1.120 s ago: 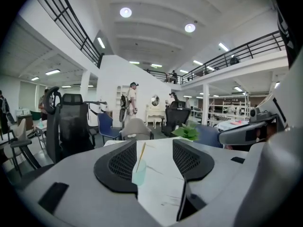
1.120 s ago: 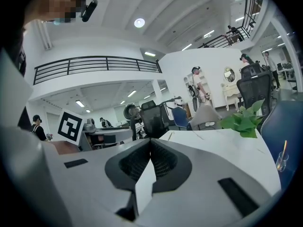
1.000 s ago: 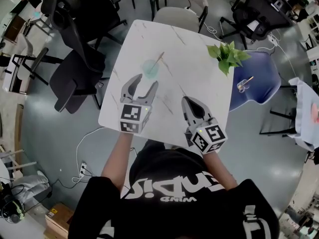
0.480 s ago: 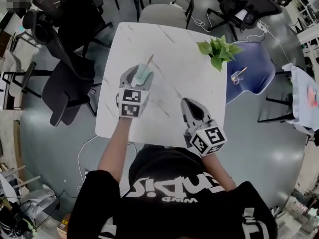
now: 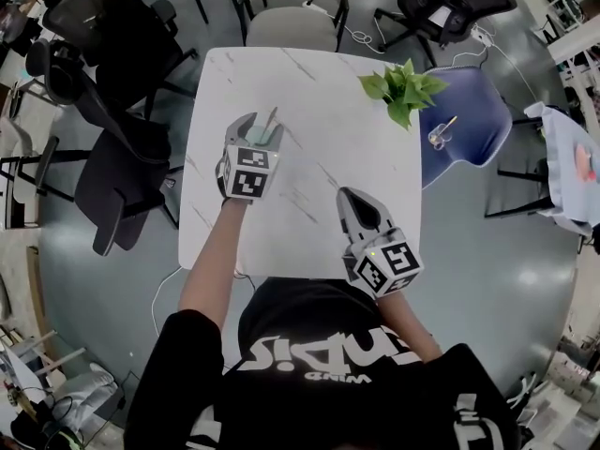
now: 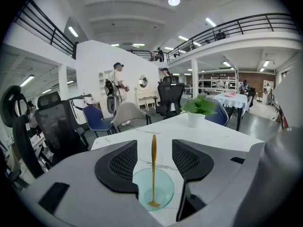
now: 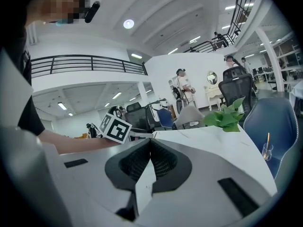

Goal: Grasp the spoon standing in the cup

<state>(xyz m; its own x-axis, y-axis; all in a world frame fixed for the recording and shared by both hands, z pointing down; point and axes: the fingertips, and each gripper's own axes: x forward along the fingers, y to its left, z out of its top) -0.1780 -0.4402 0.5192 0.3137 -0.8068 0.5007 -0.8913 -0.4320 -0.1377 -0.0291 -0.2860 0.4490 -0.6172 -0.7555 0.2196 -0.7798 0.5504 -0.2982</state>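
Note:
A clear greenish cup (image 6: 163,193) stands on the white marble table (image 5: 328,148), and a thin golden spoon (image 6: 153,164) rises upright out of it. My left gripper (image 6: 154,157) is open, one jaw on each side of the spoon handle, with gaps both ways. In the head view the left gripper (image 5: 258,129) sits over the cup (image 5: 255,139) at the table's left, and the spoon (image 5: 270,120) pokes up between the jaws. My right gripper (image 5: 353,198) rests shut and empty near the table's front right; the right gripper view shows the right gripper (image 7: 150,148) with pads pressed together.
A potted green plant (image 5: 398,87) stands at the table's far right corner. A blue chair (image 5: 469,129) to the right carries a small glass (image 5: 439,139) with a stick in it. Black office chairs (image 5: 122,157) crowd the left side. Grey chairs stand behind the table.
My left gripper has moved forward to the cup and now has its open jaws around the spoon handle. The right gripper has stayed shut in the same place.

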